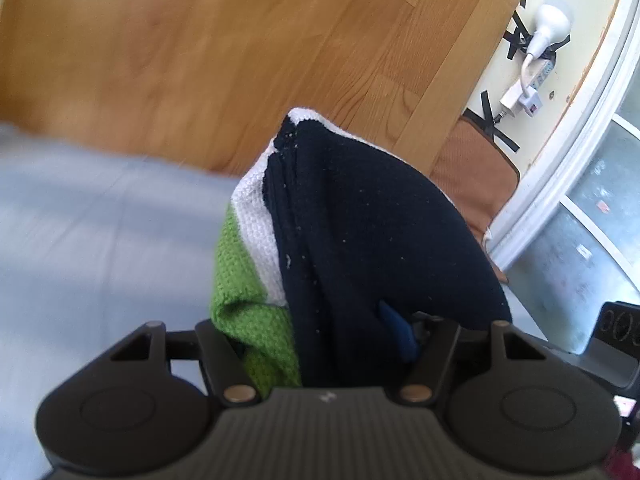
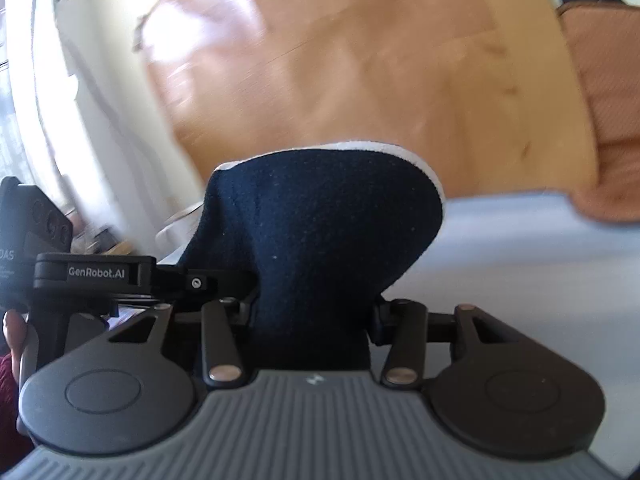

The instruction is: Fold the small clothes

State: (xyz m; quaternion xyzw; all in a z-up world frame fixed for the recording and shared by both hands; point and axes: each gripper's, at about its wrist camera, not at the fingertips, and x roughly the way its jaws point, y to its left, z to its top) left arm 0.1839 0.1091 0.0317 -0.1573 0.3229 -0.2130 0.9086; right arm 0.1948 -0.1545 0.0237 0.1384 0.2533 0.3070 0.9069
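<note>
A small knitted garment in navy, white and green (image 1: 360, 232) is bunched up and held off the pale blue-grey surface (image 1: 100, 240). My left gripper (image 1: 328, 344) is shut on it; the cloth drapes over and hides the fingertips. In the right wrist view the same garment (image 2: 320, 232) shows as a navy mound with a white edge. My right gripper (image 2: 312, 320) is shut on it too, fingertips hidden under the cloth. The left gripper's black body (image 2: 92, 276) sits close at the left of the right wrist view.
Wooden floor (image 1: 240, 60) lies beyond the surface edge. A brown cushion (image 1: 472, 184) sits at the right, and it also shows in the right wrist view (image 2: 608, 100). A white wall with a taped power strip and plug (image 1: 536, 60) and a white window frame (image 1: 568, 152) are far right.
</note>
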